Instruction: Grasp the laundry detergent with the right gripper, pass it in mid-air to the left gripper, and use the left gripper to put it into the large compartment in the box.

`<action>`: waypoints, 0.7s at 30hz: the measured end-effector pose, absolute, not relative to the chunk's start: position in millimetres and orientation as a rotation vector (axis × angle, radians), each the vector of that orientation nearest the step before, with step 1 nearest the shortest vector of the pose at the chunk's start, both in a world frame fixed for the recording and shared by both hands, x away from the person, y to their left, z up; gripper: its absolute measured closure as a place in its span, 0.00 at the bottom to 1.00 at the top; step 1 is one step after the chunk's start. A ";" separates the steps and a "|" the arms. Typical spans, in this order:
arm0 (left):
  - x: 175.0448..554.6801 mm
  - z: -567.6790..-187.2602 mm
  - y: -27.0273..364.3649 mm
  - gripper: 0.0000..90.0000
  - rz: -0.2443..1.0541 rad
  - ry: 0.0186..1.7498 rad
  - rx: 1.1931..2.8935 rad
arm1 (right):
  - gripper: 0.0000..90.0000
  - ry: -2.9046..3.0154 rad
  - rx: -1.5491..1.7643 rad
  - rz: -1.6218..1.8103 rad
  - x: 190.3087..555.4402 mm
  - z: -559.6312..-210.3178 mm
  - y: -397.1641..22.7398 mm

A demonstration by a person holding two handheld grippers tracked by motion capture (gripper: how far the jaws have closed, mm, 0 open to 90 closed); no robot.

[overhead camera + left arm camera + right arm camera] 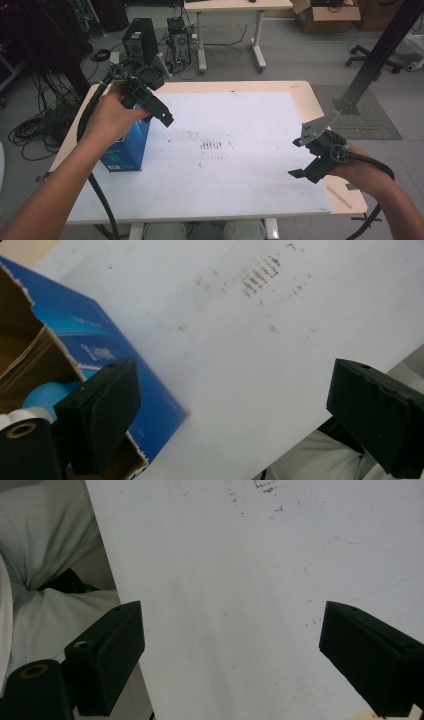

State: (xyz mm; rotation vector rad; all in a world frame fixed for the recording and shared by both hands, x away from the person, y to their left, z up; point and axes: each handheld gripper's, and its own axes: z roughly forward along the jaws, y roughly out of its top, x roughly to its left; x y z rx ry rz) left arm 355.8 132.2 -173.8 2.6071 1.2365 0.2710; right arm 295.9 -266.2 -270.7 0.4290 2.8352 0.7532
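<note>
High view: blue box (125, 150) upright on the left part of the white sheet (240, 165) covering the table (305, 100), near the left edge. Left gripper (159, 111) raised just above and beside the box's top, jaws pointing toward the middle of the sheet, held in the left hand (112, 117); cable looping down past the table's left side. Right gripper (306, 172) well apart from the box, over the right edge of the sheet, held in the right hand (357, 170), grey three-cornered plate on top. Brownish smudges (211, 145) at the sheet's middle, between the two grippers.

Left gripper view: jaws spread wide, nothing between them. Box (90, 350) at the left, its top torn open with ragged cardboard edges, something rounded and light blue (47, 392) inside. Left jaw in front of the box's open corner; touching or not, cannot tell. Right jaw past the sheet's (225, 350) near edge. Smudges (260, 275) toward the top.

Right gripper view: jaws likewise wide apart and empty, over bare white sheet (240, 605). Sheet's edge running down beside the left jaw, with pale cloth of the person's clothing (45, 545) beyond it.
</note>
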 end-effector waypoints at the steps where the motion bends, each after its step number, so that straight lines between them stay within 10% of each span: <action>1: 355.7 -174.0 129.4 0.09 0.269 1.224 2.614 | 0.12 2.835 0.431 0.753 296.3 -270.8 -266.2; 21: 374.0 -180.5 87.1 0.08 0.256 0.932 2.734 | 0.12 2.848 0.442 0.745 304.4 -271.3 -263.5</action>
